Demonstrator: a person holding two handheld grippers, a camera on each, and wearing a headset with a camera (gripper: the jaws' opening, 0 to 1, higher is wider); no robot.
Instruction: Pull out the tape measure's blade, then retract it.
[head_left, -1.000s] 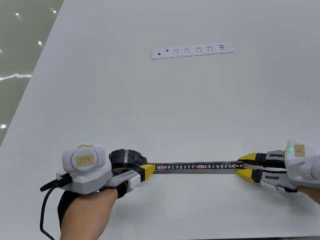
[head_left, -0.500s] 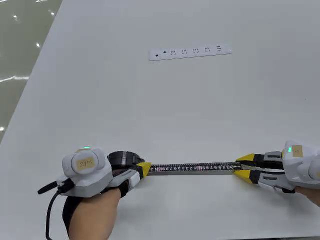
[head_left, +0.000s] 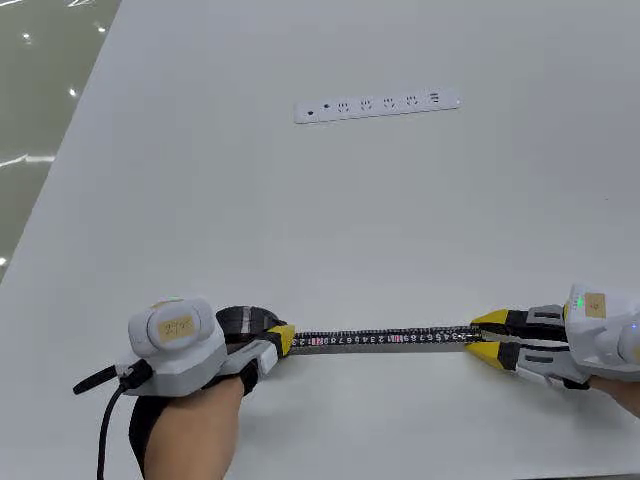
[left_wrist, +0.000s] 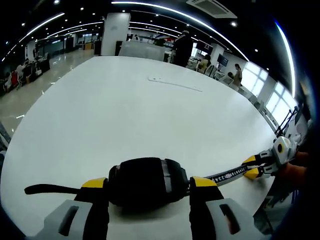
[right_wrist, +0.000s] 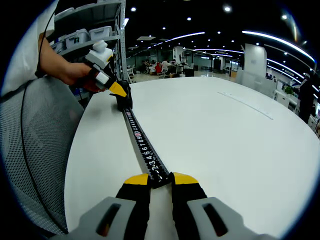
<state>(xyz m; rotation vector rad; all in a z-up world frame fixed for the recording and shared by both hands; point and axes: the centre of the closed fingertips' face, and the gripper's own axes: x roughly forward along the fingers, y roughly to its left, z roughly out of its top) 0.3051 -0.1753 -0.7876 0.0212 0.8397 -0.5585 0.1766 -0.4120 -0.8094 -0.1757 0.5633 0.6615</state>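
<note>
Tape measure case (head_left: 243, 322) sits near the front edge of the desk (head_left: 300, 220), clamped across its flanks by the left tongs (left_wrist: 148, 183); blade (head_left: 385, 337) lies drawn out flat along the desk to the right tongs (head_left: 487, 335), pinched shut on its free end. Case looks rigid and compact, best held by the sides; blade likely thin, springy, slick and prone to snap back, so grip belongs at the tip. Pale numerals on the blade, runs of 1–9 legible in the right gripper view; no brand readable.
</note>
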